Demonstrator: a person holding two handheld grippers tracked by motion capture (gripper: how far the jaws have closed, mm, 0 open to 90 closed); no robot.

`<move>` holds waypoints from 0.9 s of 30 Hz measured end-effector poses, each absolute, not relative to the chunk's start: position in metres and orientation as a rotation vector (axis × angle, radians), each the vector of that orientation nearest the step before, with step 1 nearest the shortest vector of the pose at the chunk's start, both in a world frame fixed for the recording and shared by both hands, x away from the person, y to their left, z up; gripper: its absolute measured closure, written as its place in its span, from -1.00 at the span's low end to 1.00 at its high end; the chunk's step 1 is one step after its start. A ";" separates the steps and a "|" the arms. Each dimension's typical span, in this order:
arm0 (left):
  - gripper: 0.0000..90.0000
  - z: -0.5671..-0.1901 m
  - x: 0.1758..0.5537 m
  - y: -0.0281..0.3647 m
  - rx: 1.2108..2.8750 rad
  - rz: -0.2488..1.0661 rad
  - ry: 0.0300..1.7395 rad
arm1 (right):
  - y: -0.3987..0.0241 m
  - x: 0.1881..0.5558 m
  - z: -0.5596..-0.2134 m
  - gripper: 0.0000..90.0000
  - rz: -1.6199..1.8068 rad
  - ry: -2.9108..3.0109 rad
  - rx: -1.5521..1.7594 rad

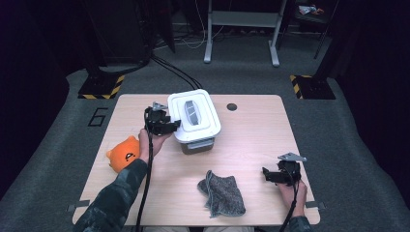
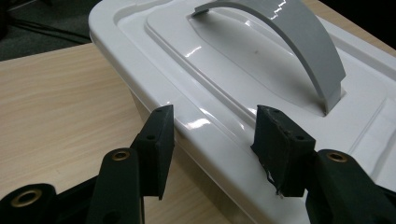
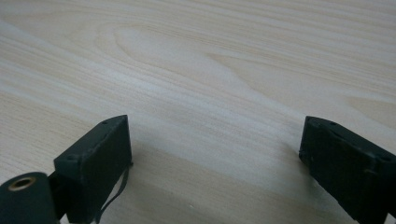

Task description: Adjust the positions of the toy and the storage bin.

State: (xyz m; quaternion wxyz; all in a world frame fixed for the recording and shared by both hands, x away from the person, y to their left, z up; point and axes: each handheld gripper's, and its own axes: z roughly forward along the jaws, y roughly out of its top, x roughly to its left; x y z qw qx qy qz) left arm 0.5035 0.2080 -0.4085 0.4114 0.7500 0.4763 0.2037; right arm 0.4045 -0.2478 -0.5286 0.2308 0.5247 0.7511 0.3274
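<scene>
Box: the white lidded box [image 1: 194, 117] sits at the far middle of the table [image 1: 256, 145], its grey arched handle [image 1: 192, 110] across the lid's centre.
Left hand-held gripper: the left hand-held gripper [image 1: 170, 126] comes in at the box's nine o'clock side; in the left gripper view its jaws straddle the lid's rim [image 2: 205, 128], one pad below the lip, one on top.
Left grip: the pads look pressed on that rim, so I read it as clamped on the lid edge, not on the handle.
Right hand-held gripper: the right hand-held gripper [image 1: 269, 175] rests at the table's four o'clock corner, jaws spread wide over bare wood, grasping nothing.
Other things: a grey cloth [image 1: 222, 192] lies at six o'clock near the front edge; an orange plush toy [image 1: 124, 153] sits at eight o'clock, just beside the left forearm.
Step in hand: by my judgement, lifting the lid off by its edge.
Doing it well: keep the bite deep on the lip, lift straight and slow so the lid does not twist or drag the box along; the idle right hand-held gripper could steady the base.
Risk: the glossy rim may slip from a shallow pinch.
Writing: a dark "6" [image 1: 98, 117] marked on the floor at ten o'clock off the table; no brand or label legible on the box.
</scene>
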 end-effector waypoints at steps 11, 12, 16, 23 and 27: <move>0.07 -0.408 0.501 0.199 1.910 0.498 1.175 | -0.248 0.405 -0.529 -0.82 0.901 2.068 1.441; 0.07 -0.409 0.500 0.196 1.890 0.493 1.184 | -0.248 0.405 -0.529 -0.81 0.901 2.067 1.441; 0.07 -0.409 0.497 0.190 1.892 0.490 1.178 | -0.248 0.405 -0.529 -0.81 0.901 2.067 1.441; 0.06 -0.409 0.486 0.180 1.896 0.460 1.166 | -0.248 0.404 -0.529 -0.81 0.901 2.066 1.442; 0.03 -0.409 0.477 0.179 1.886 0.414 1.177 | -0.248 0.404 -0.529 -0.81 0.902 2.066 1.442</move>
